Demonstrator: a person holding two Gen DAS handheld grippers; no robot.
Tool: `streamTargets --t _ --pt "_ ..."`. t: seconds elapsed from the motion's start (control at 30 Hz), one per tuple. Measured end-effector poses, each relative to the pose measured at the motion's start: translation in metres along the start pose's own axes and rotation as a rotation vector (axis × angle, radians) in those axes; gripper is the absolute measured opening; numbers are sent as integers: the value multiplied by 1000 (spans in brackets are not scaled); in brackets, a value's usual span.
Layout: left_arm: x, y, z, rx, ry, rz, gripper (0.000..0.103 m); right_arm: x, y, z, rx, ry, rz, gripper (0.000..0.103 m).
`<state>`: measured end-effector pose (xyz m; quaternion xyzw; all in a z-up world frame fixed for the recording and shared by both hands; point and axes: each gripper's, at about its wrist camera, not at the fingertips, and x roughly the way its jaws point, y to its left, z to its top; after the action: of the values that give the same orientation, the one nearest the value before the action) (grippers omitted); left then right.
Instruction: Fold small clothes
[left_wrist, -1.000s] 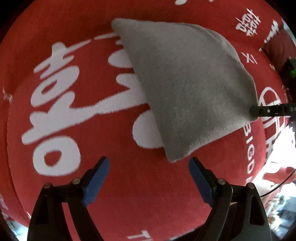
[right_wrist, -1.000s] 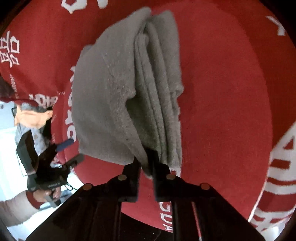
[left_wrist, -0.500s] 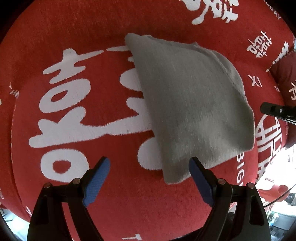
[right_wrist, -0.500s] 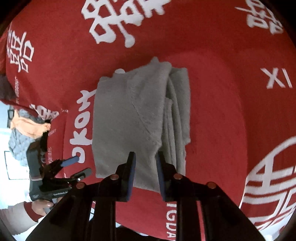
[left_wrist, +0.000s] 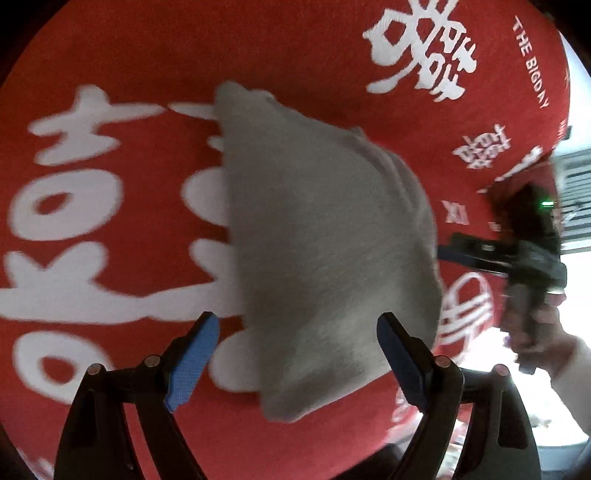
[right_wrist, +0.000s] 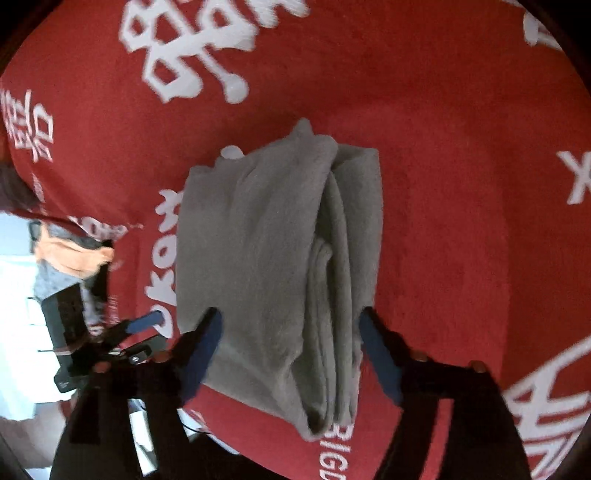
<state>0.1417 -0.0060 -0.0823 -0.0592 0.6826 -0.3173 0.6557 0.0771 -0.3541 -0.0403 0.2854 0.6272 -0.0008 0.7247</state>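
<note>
Red cloth (left_wrist: 295, 55) with white characters bears grey garment (right_wrist: 280, 266); both grippers' fingers wide, right opening.

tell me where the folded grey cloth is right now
The folded grey fleece cloth lies flat on the red blanket with white characters, centred in both wrist views, its near end between the opening jaws of the right hand-held gripper, untouched.

Folded cloth (right_wrist: 273, 266) lies on the blanket (right_wrist: 443, 184), near its edge by the grippers. R gripper (right_wrist: 286, 347) above cloth's near end, jaws opening, either side of it, apart. L gripper (left_wrist: 295, 354) over cloth's opposite side
</note>
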Motion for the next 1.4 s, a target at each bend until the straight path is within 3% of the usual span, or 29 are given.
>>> streamTargets --t 0.13,0.23,0.37,0.43,0.47,0.5,0.57,0.63,0.83,1.1,1.23,1.3,1.4 --pt "30 3 12 32 66 -49 88 27 -27 15 35 58 77 81" --pt "40 -2 15 73 77 -41 88 42 -32 20 34 91 150 81" --pt "40 -2 16 52 74 -55 88 54 -27 29 14 92 222 82" --pt "40 -4 17 48 69 -55 87 57 -24 31 19 97 216 78" --pt "39 -6 15 53 64 -51 75 60 -22 32 28 103 205 67" --pt "37 -7 15 64 53 -46 69 62 -22 32 42 115 191 57" --pt "29 -9 13 73 32 -67 51 60 -22 30 67 117 224 48" --pt "17 -10 13 79 12 -102 45 53 -17 27 75 108 277 45" --pt "-16 -20 5 100 -42 -163 45 39 13 13 68 76 351 43" --pt "-69 -4 -35 118 -77 -120 45 30 60 -30 55 74 438 41" --pt "-69 22 -67 102 -43 -37 45 46 70 -57 28 106 387 40" --pt "-59 29 -77 91 -11 25 45 59 66 -66 24 129 316 39" --pt "-47 43 -91 58 29 94 48 71 53 -80 -2 155 133 39"
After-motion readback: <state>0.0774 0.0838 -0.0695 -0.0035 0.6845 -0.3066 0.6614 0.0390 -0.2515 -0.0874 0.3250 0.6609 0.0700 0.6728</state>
